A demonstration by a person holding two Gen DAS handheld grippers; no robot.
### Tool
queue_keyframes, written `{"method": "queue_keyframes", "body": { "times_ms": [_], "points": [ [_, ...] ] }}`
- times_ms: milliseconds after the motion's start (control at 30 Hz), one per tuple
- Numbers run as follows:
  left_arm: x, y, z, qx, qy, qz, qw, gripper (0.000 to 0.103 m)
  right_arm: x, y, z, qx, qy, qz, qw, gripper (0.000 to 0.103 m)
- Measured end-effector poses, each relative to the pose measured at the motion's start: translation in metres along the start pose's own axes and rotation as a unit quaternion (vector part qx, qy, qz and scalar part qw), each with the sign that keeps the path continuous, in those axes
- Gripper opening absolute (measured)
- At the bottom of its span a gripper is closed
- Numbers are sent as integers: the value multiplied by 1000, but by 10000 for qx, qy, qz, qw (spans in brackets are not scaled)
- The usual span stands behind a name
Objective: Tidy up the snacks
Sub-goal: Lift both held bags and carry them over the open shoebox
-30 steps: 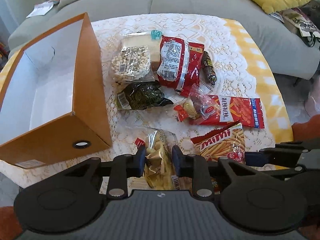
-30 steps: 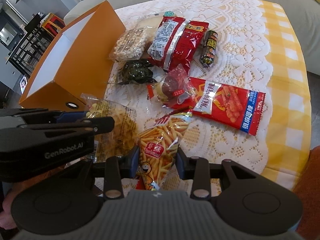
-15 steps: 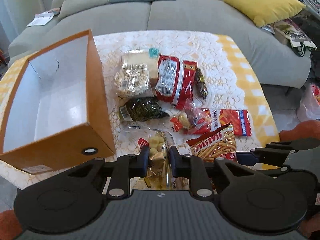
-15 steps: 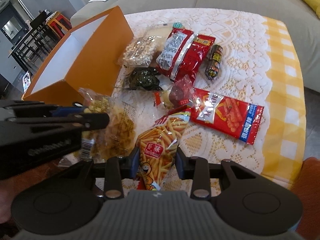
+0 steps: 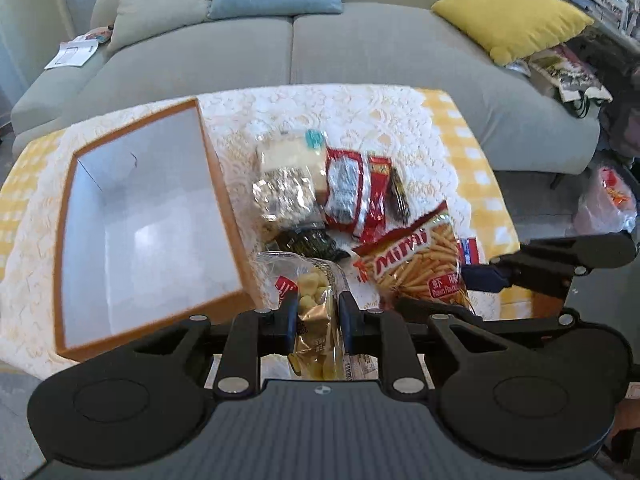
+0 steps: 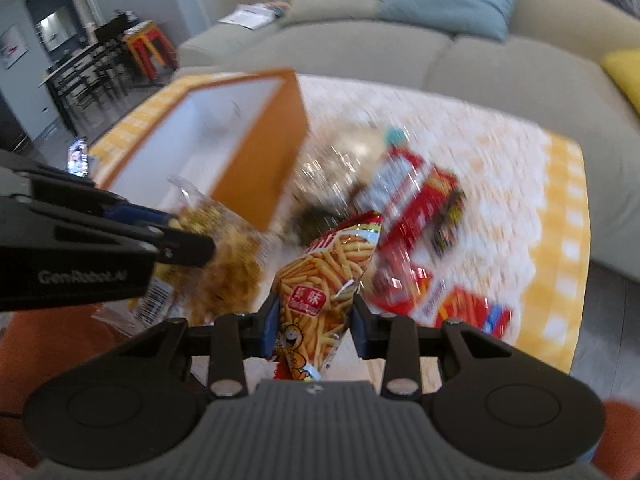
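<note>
Clear bag of pale puffs (image 5: 316,312): I have it pinched in my left gripper (image 5: 318,318), lifted off the table, just beside the box's near corner.
Mimi stick bag (image 6: 320,300): my right gripper (image 6: 314,330) is clamped on its lower end, bag raised.
Orange box (image 5: 224,200): open, white inside, left on the lace cloth (image 5: 360,120).
Remaining packets (image 5: 356,196): I see them clustered right of the box.
Sofa (image 5: 360,48): behind the table.

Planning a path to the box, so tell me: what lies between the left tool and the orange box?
Nothing. In the left wrist view the left tool, shut on the clear puff bag, sits right beside the orange box wall, with no other snack in that gap.
</note>
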State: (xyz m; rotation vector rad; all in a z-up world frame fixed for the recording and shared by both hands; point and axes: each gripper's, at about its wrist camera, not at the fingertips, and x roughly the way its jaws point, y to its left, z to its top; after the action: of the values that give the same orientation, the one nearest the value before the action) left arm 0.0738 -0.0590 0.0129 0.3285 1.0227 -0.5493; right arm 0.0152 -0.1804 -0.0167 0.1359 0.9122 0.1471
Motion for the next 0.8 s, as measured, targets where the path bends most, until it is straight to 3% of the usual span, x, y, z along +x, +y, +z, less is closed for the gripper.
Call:
{"method": "queue_keyframes", "body": {
  "times_ms": [233, 467, 800],
  "points": [
    [-25, 36, 24, -130, -170, 57, 9998, 23, -16, 27, 48, -479, -206, 332, 9981, 35],
    [-36, 81, 47, -293, -395, 515, 9975, 23, -1, 53, 93, -695, -317, 576, 9954, 35],
    [9, 140, 56, -795, -57, 627, 9948, 23, 54, 85, 131, -939, -14, 724, 9929, 35]
  ]
}}
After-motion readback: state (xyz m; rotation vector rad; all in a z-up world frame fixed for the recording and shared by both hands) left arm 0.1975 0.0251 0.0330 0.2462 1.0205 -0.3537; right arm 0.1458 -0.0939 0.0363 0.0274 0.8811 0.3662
